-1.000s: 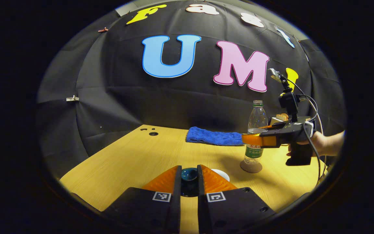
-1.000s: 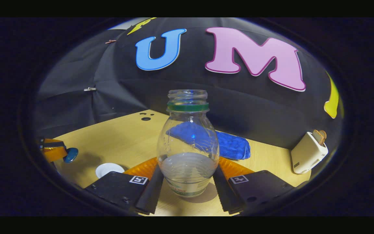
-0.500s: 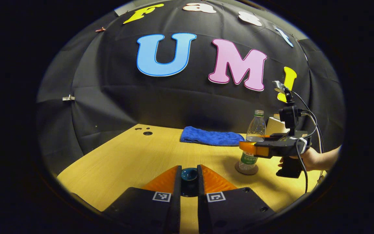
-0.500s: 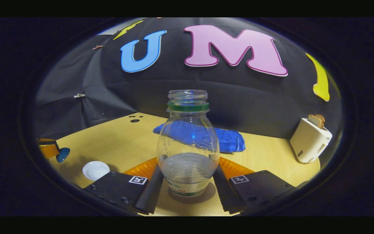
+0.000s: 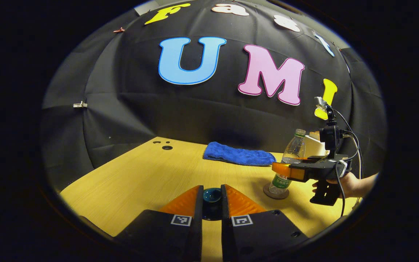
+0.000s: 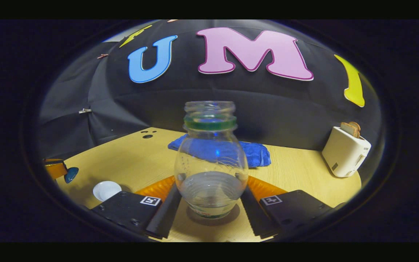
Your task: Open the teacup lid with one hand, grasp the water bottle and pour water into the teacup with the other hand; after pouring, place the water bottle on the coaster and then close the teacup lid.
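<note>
Left gripper point(image 5: 211, 196) clamped snug on the dark teal glazed teacup lid point(image 5: 212, 195), both orange fingers pressing its sides, held up above the light wooden table point(image 5: 151, 178). Over on the far right from there, the right gripper point(image 5: 280, 169) in a hand point(image 5: 347, 183), fingers either side of the clear plastic water bottle with a green neck ring and no cap point(image 5: 289, 160). Bottle standing on the round brown coaster point(image 5: 275, 191), leaning a touch in that fisheye. From the right gripper view, same bottle point(image 6: 210, 160) dead centre between the right gripper's own fingers point(image 6: 209, 196), about a third full of water, coaster point(image 6: 213, 218) peeking out under its base. Slim gaps showing between the fingers and the bottle walls, so looks let go rather than squeezing, jaws parted. Small white teacup point(image 6: 106, 190) just off the left finger, uncovered, with the teal lid point(image 6: 71, 174) hanging beyond it further left. Folded blue fluffy towel point(image 6: 253, 153) behind the bottle, cream boxy toaster with bread slices poking out point(image 6: 344, 152) off to the right
</note>
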